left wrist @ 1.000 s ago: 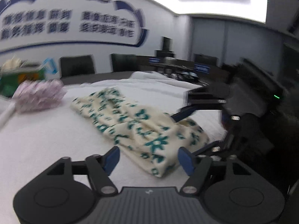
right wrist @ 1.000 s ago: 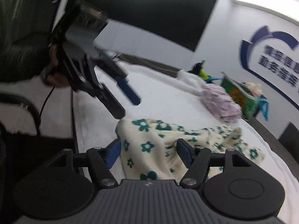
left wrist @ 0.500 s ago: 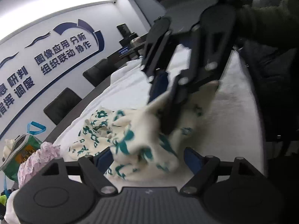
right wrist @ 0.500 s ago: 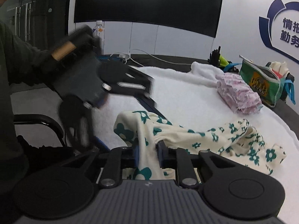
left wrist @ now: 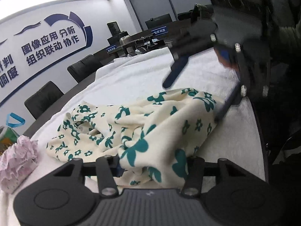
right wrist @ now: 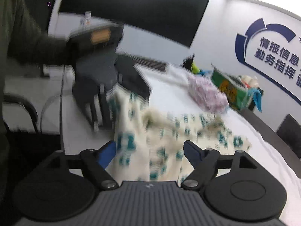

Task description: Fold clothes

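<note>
White tabletop [left wrist: 131, 79]; floral garment [left wrist: 143, 124] lengthwise leftward.

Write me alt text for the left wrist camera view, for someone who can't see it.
The left gripper is closing around a bunched edge of a cream garment with green flowers lying rumpled on a white-covered table. The right gripper hovers over the garment's far end, and a folded pink garment sits at left.

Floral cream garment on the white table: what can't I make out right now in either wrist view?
- Left wrist view: the cream garment with green flowers covers the closing left gripper, so the pads' contact is hidden.
- Right wrist view: motion blur smears the garment and the left gripper; the grip there is unreadable.
- Pink ruffled garment: cut by the left edge.
- Right gripper: jaws opening; cloth contact unclear.
</note>
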Available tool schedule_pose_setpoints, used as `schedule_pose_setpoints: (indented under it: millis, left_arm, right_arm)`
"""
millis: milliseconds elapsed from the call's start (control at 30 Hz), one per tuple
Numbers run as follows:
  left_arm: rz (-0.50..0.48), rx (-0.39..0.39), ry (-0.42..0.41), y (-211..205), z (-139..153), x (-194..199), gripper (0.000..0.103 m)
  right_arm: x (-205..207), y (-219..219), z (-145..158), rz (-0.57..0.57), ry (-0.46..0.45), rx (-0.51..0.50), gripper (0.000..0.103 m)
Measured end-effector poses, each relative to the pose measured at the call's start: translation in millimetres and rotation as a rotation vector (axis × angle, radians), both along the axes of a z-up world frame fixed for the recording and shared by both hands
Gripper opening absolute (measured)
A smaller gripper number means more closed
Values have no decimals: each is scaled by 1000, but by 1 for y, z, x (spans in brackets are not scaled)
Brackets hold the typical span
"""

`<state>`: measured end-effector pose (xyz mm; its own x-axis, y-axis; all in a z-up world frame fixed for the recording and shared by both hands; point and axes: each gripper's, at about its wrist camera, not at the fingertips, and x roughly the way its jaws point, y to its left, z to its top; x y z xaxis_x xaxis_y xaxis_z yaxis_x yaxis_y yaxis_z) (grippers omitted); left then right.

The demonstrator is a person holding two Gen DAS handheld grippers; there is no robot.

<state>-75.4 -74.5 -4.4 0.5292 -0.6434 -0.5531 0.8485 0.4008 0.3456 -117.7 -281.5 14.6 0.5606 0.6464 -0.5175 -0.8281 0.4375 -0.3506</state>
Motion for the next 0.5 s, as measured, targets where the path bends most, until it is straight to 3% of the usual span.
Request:
schedule_pose_setpoints:
  millis: [100,167,200,233,333,400,500]
  left_arm:
    - [4,-11,11,1,2,-1,43]
    - [17,-21,27,4,5,-2,32]
    - [22,-26,35,6,7,-3,27]
    - [24,-31,36,9,9,-7,24]
    - [3,-51,76,19,19,-21,22]
    - [-27,-77,138,30,27,-33,22]
    - [63,-192,324,43,28,-25,22]
  right_arm:
    - [0,8,-17,-2,-59,-50,79]
    - [7,12,-20,-3,-34,-47,58]
    - [14,14,-19,-4,10,-38,37]
    - [18,15,-16,-19,41,-25,28]
    - [18,12,0,8,122,7,20]
    - [11,6,10,70,194,38,19]
    - [3,-2,21,131,280,86,20]
